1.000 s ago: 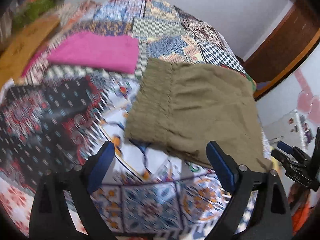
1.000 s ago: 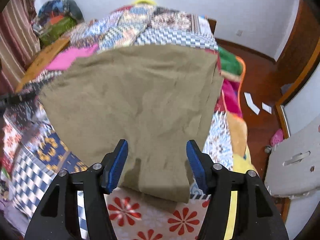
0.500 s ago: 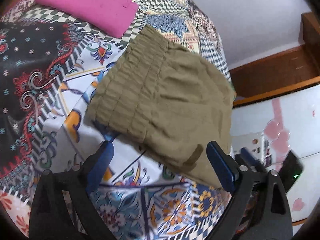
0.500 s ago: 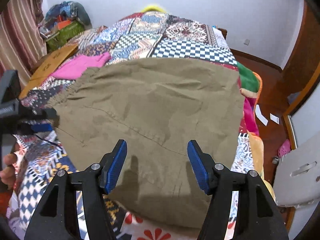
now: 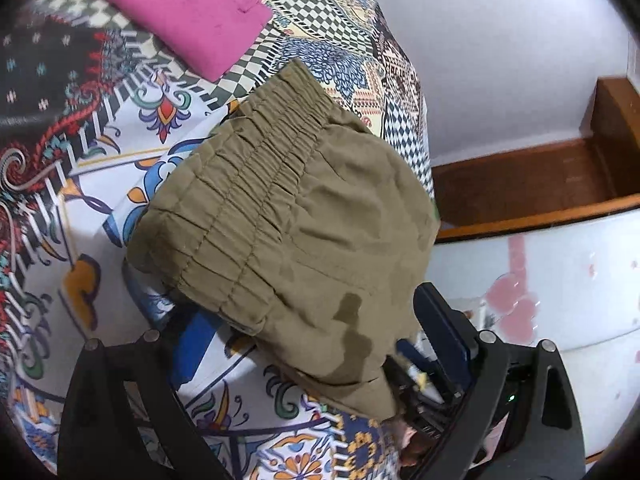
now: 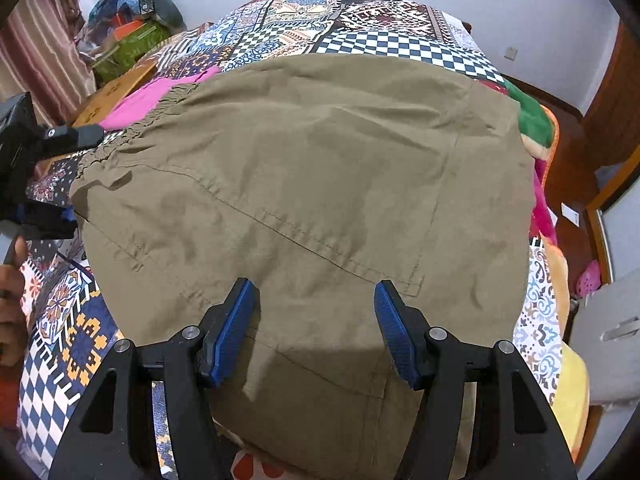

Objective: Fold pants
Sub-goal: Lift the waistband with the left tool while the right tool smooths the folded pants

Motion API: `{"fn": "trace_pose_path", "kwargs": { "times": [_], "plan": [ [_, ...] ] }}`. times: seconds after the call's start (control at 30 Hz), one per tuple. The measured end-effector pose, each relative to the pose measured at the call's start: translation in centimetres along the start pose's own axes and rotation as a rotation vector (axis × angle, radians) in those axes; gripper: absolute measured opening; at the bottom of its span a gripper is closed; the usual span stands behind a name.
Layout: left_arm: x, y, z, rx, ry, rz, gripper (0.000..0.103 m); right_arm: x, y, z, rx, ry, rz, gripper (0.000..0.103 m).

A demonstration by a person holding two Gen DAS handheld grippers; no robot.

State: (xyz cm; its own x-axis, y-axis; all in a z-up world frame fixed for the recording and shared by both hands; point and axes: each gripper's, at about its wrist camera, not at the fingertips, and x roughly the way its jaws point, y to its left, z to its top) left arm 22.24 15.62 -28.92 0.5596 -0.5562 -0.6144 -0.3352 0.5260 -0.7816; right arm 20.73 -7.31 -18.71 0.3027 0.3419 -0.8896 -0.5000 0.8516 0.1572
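Observation:
The olive pants [image 5: 304,232] lie folded on the patterned bedspread [image 5: 100,184], elastic waistband toward the left. My left gripper [image 5: 312,344] is open, its blue pads at either side of the near waistband corner, with cloth lying between them. In the right wrist view the pants [image 6: 320,184] fill the middle. My right gripper [image 6: 316,328] is open just over their near edge, fingers apart and holding nothing. The left gripper [image 6: 44,168] shows at that view's left edge, by the waistband.
A folded pink garment [image 5: 180,8] lies beyond the pants, also visible in the right wrist view [image 6: 140,100]. A wooden board [image 6: 116,92] and piled bags [image 6: 132,32] sit at far left. Green and pink bedding [image 6: 536,128] hangs off the bed's right side above the floor.
The left gripper has moved in closer to the waistband corner, so the cloth now lies between its fingers. The right gripper has moved forward and lower over the pants' near edge.

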Motion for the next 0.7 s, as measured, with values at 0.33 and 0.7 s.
{"fn": "trace_pose_path", "kwargs": {
  "times": [0.33, 0.7],
  "plan": [
    [2.1, -0.5, 2.3, -0.019, -0.044, -0.004, 0.089, 0.1, 0.1, -0.1, -0.010, -0.004, -0.001, 0.059],
    [2.0, -2.5, 1.4, 0.158, -0.089, 0.191, 0.025, -0.1, -0.1, 0.0, -0.016, -0.002, -0.010, 0.059]
  ]
}}
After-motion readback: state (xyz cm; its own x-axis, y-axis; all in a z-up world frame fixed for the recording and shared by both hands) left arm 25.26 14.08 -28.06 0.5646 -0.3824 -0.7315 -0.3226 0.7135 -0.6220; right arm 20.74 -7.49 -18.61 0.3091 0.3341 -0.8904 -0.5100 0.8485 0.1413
